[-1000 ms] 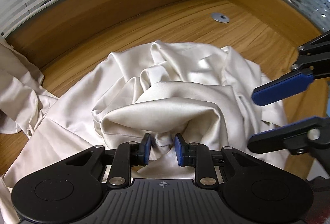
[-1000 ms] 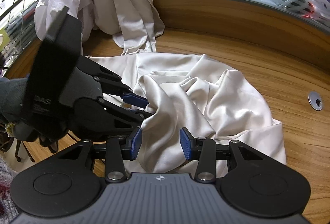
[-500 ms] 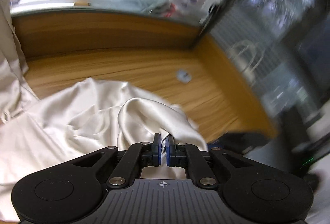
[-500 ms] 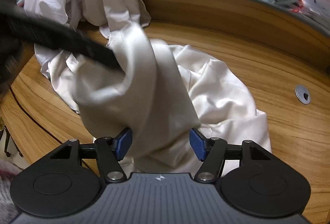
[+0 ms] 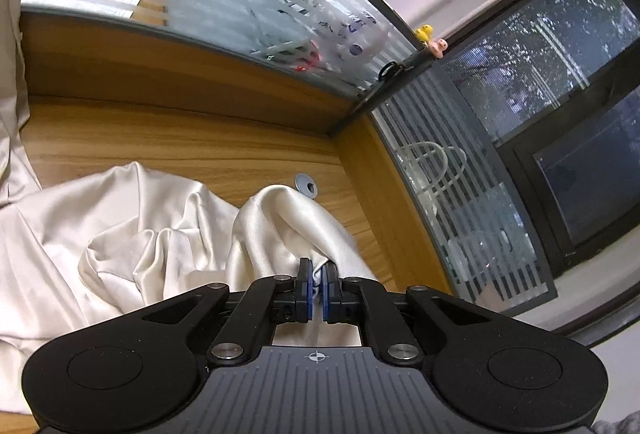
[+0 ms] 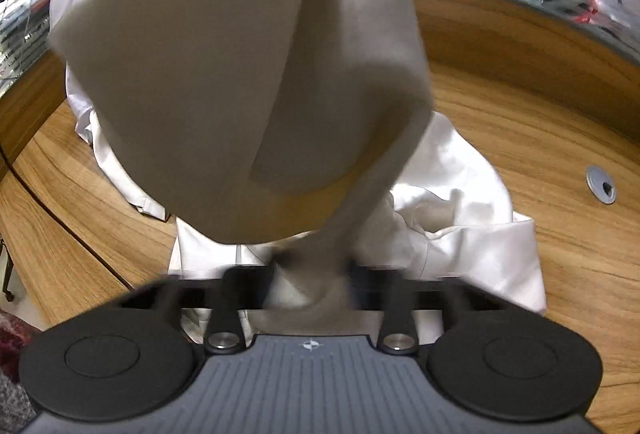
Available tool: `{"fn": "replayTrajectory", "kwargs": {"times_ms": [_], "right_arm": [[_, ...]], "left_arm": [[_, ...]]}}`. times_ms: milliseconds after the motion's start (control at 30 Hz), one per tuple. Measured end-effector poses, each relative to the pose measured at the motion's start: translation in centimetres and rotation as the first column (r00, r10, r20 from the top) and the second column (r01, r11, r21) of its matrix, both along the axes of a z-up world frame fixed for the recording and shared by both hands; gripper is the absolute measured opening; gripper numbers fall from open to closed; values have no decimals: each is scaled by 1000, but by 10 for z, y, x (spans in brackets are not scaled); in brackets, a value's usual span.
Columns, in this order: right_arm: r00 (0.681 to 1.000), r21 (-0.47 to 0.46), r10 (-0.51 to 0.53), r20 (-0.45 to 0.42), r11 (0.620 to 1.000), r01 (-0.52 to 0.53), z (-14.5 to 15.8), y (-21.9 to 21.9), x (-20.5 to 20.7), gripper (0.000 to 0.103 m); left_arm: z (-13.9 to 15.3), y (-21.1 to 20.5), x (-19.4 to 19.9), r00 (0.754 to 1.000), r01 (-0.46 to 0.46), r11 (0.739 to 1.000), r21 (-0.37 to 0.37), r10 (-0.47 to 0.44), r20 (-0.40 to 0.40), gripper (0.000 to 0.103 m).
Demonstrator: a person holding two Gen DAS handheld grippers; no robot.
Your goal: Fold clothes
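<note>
A cream satin garment (image 5: 160, 234) lies crumpled on the wooden desk (image 5: 160, 150). My left gripper (image 5: 315, 290) is shut on a bunched fold of it, held up off the desk. In the right wrist view the lifted part of the garment (image 6: 240, 74) hangs large in front of the camera and narrows to a strand that runs down between the fingers. My right gripper (image 6: 316, 282) is blurred, its jaws closing onto that strand. The remainder of the garment (image 6: 460, 234) rests on the desk (image 6: 520, 114) behind.
More pale cloth (image 5: 12, 114) is piled at the left, also seen as white cloth (image 6: 80, 114). A grey cable grommet (image 6: 601, 189) sits in the desk at the right. A wooden partition (image 5: 160, 74) with striped glass walls the desk's back and right side.
My left gripper has risen with its fold and swung right towards the corner. The right jaws widened, then closed on the cloth, which now hangs up in front of that camera.
</note>
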State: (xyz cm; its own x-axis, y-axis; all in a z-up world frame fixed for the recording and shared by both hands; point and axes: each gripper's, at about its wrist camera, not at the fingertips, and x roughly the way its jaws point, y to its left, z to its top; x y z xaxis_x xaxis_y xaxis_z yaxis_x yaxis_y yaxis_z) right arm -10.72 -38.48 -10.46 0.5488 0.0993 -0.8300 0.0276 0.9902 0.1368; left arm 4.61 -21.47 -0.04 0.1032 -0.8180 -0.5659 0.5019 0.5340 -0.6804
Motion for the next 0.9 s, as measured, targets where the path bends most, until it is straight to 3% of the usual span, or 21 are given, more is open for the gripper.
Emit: {"fn": "replayTrajectory", "kwargs": {"times_ms": [233, 533, 600, 733, 900], "right_arm": [[991, -141, -119, -66, 984, 109, -6, -39, -25, 1], [930, -236, -335, -153, 926, 294, -24, -96, -71, 2], [923, -228, -353, -151, 922, 314, -23, -99, -74, 3], [940, -138, -336, -61, 935, 325, 9, -88, -80, 16], [964, -61, -260, 45, 963, 263, 55, -70, -74, 16]], "left_arm": [[-5, 13, 6, 997, -70, 998, 7, 70, -13, 5], [-2, 24, 15, 992, -121, 992, -32, 119, -38, 5], [-3, 22, 14, 992, -115, 993, -32, 113, -47, 5], [-6, 19, 12, 992, -112, 993, -25, 110, -64, 5], [-11, 17, 11, 991, -109, 994, -15, 107, -83, 5]]}}
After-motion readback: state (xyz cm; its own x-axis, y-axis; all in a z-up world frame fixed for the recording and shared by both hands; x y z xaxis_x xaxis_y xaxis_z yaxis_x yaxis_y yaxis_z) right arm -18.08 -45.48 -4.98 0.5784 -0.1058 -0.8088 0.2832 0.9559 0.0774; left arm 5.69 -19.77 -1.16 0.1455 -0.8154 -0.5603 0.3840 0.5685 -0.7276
